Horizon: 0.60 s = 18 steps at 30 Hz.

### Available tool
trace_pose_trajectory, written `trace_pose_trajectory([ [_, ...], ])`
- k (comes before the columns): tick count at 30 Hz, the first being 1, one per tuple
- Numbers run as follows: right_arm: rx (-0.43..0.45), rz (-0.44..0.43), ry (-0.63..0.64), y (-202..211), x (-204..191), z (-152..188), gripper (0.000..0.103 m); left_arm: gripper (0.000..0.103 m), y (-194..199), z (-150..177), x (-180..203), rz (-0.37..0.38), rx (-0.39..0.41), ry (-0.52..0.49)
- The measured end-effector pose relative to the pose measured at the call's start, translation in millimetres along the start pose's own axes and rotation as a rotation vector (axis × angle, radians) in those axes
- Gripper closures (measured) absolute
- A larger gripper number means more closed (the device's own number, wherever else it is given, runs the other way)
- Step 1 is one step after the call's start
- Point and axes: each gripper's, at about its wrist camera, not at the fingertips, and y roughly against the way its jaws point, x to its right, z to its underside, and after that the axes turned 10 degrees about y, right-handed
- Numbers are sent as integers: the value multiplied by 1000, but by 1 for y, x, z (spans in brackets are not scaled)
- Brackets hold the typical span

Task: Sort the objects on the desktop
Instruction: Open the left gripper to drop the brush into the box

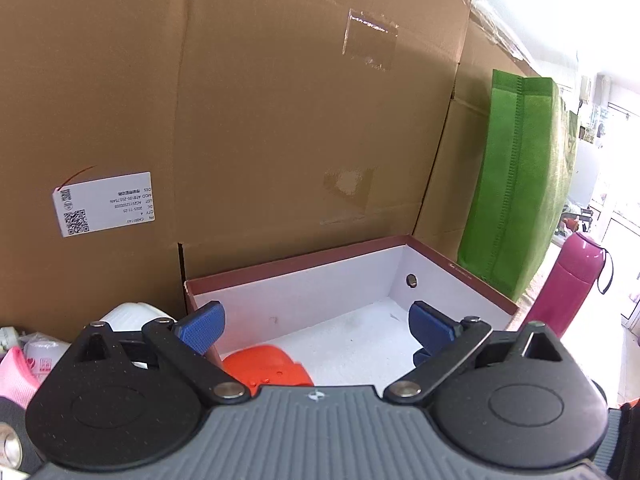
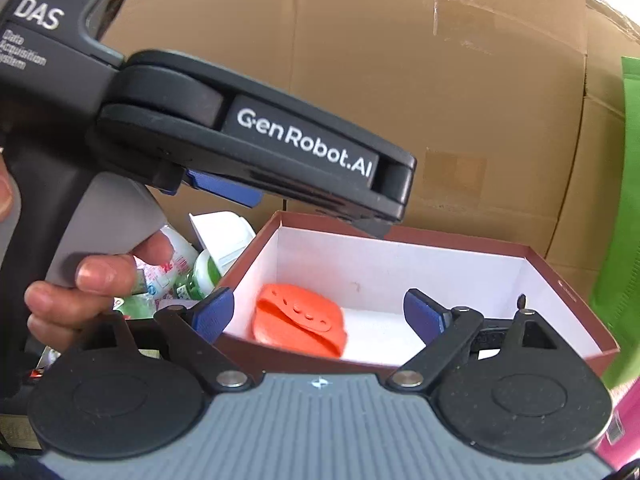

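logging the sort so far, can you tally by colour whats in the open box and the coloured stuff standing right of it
Orange: 1, the orange silicone piece lying in the open box
Green: 1, the green fabric bag standing right of the box
Magenta: 1, the magenta flask beside the bag
Total: 3

Two handheld tools, black and grey

Right tool (image 2: 318, 314): blue ribbed pads, black linkages, silver rivets, grey ridged body. Left tool (image 2: 256, 140) reads "GenRobot.AI", "DAS".
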Motion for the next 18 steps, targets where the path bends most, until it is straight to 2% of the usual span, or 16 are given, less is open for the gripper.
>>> trace_pose_trajectory([
  [8, -18, 15, -31, 20, -7, 2, 8, 2, 32, 16, 15, -74, 15, -26],
  [14, -6, 21, -14, 47, -22, -2, 8, 2, 67, 28, 9, -83, 2, 6],
  [18, 28, 9, -10, 75, -33, -1, 8, 2, 105, 45, 1, -94, 16, 4],
])
